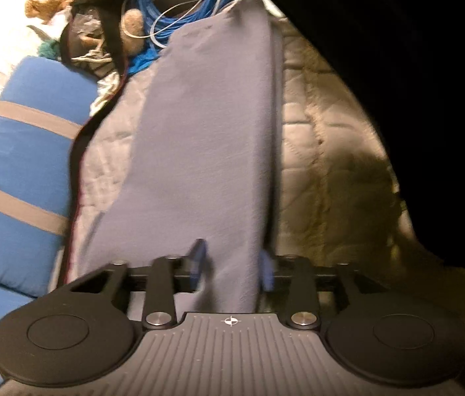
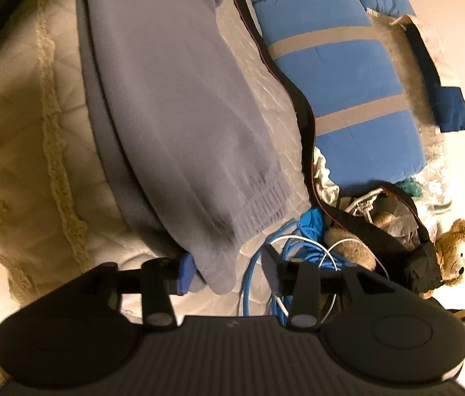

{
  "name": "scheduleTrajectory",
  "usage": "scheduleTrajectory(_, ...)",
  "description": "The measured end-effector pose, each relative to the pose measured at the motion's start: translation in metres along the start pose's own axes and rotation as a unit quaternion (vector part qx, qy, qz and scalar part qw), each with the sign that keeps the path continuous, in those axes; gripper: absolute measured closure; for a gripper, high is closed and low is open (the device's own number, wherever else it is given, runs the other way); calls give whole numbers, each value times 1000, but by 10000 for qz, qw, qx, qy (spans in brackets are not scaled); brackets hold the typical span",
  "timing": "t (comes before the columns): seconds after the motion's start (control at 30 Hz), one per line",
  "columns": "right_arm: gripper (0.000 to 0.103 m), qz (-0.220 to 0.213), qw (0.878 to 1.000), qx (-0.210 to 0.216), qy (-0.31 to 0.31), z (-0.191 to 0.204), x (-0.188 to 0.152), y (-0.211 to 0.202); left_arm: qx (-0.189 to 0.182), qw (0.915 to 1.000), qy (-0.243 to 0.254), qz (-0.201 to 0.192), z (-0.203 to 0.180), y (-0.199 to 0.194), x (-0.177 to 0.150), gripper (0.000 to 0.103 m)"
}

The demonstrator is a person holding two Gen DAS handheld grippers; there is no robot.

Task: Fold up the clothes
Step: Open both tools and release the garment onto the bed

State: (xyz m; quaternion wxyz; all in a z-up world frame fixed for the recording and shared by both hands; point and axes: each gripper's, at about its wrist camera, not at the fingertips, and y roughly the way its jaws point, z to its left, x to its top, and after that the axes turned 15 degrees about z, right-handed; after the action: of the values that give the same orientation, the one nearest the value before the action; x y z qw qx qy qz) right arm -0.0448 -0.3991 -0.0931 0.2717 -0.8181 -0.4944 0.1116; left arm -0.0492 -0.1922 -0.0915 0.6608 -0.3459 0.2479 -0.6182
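Note:
A grey-lilac garment [image 1: 206,132] lies folded into a long strip on a cream quilted bedspread [image 1: 324,151]. Its near end runs between the blue fingers of my left gripper [image 1: 232,264], whose jaws stand apart with a dark gap beside the left pad; they do not pinch the cloth. In the right wrist view the same garment [image 2: 179,115] ends in a ribbed hem [image 2: 262,204]. One corner hangs down by the left finger [image 2: 184,274] of my right gripper [image 2: 229,270], which stands wide open over cables and grips nothing.
A blue pillow with grey stripes [image 1: 17,171] [image 2: 348,92] borders the bedspread. Coiled blue and white cables [image 1: 179,6] [image 2: 298,241], a black bag [image 2: 384,231] and a teddy bear [image 1: 47,0] [image 2: 453,250] crowd the garment's hem end. A lace edge [image 2: 57,171] marks the bed's side.

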Motion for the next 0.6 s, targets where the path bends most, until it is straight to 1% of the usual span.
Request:
scheduleTrajectory(0.1,43,-25,9999,-46,-86,5,1,-2,105,9999,19,94,0,-1,-4,59)
scheduleTrajectory(0.23,43,-69,10000,32,50,5,0,-3,498,9980,213,316,-9,-2,-11,58)
scheduleTrajectory(0.3,41,-112,9997,117,173,3,-2,-4,558,9973,232,420,-11,-7,-16,59)
scheduleTrajectory(0.33,40,-134,9995,156,230,2,-3,-4,418,9982,158,407,-7,-11,-20,59)
scheduleTrajectory(0.4,39,-184,9991,209,310,0,-5,-4,-286,9991,-207,214,11,-24,-28,59)
scheduleTrajectory(0.43,38,-208,9989,233,343,0,-5,-3,-637,9971,-389,117,20,-31,-32,59)
scheduleTrajectory(0.47,38,-227,9988,244,349,0,-5,-3,-993,9930,-635,-36,32,-36,-36,59)
scheduleTrajectory(0.5,37,-245,9988,255,353,0,-5,-2,-1355,9856,-971,-267,50,-41,-41,59)
scheduleTrajectory(0.53,37,-255,9987,262,353,0,-5,-1,-1646,9764,-1311,-481,68,-43,-44,59)
scheduleTrajectory(0.6,37,-276,9986,276,355,1,-4,0,-1967,9564,-1988,-848,105,-41,-49,59)
